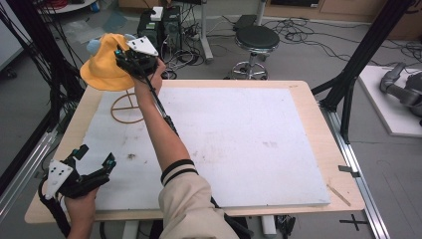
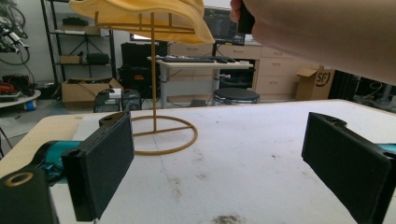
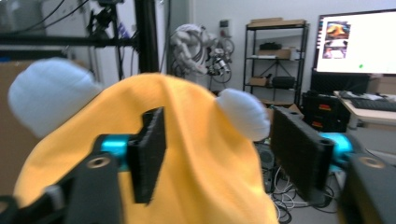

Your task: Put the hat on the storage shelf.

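Observation:
A yellow hat [image 1: 102, 67] with two white round ears [image 3: 49, 95] sits on top of a thin golden stand [image 1: 128, 107] at the table's far left. My right gripper [image 1: 122, 54] is up at the hat's crown, reached across on an outstretched arm. Its jaws [image 3: 224, 126] stand apart with the yellow cloth [image 3: 201, 163] bulging between them, and the pads do not press on it. My left gripper [image 1: 95, 155] hovers low over the near left corner, open with nothing in it. In the left gripper view its jaws [image 2: 219, 135] point at the stand's pole [image 2: 154, 84] and the hat's brim [image 2: 140, 11].
A white mat [image 1: 249, 139] covers most of the wooden table [image 1: 318, 149]. My right forearm [image 1: 164, 129] crosses the mat's left part. A black stool [image 1: 256, 40] and cables lie beyond the far edge. Black frame posts [image 1: 363, 55] stand at both sides.

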### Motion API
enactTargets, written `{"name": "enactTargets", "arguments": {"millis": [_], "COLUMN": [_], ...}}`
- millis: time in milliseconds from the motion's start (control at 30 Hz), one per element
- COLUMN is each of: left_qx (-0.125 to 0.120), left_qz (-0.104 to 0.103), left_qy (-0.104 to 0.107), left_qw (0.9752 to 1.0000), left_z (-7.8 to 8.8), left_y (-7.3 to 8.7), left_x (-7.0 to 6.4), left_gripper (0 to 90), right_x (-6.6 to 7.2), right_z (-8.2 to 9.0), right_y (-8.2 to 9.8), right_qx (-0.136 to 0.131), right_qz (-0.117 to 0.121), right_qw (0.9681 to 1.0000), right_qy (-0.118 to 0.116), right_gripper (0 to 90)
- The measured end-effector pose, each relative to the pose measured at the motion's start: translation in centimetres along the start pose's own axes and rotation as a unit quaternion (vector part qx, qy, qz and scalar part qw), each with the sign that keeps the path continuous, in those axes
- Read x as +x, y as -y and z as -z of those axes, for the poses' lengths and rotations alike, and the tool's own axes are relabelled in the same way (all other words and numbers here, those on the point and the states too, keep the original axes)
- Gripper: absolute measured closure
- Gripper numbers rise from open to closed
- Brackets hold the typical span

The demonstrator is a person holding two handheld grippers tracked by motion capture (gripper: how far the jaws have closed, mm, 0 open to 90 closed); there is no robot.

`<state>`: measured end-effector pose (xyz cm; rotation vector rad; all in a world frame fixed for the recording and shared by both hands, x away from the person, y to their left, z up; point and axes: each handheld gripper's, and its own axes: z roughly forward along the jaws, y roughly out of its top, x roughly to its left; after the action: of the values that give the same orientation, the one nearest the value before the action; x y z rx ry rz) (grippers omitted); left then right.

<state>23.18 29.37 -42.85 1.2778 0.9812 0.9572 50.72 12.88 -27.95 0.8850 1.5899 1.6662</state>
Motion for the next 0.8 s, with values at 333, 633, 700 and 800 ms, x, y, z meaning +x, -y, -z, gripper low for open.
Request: {"name": "enactTargets", "arguments": {"millis": [333,633,700,800], "left_qx": [-0.006,-0.008,-0.012,-0.014], "left_qz": [0.009,0.044,0.055,0.048], "left_qy": [-0.024,-0.027,-0.029,-0.033], "left_qw": [0.9997,0.9986,0.998,0.9982], "left_z": [1.0,2.1,2.3,2.7], "left_y": [-0.1,-0.3,-0.4,-0.5], "left_x": [0.8,1.4,1.4,1.5], "left_gripper": [8.7,7.8,7.4,7.2], "right_x": [-1.5,-4.9,-5.7,-6.8], "right_z": [3.9,10.4,12.0,14.3], "right_y": [-2.5,-5.6,-6.2,-6.9], "right_qx": [-0.039,-0.047,-0.043,-0.021], "right_qz": [0.029,0.055,0.056,0.062], "right_qw": [0.9987,0.997,0.9972,0.9976], "right_qy": [0.014,0.028,0.026,0.023], "right_gripper": [25.2,17.2,12.5,11.0]}}
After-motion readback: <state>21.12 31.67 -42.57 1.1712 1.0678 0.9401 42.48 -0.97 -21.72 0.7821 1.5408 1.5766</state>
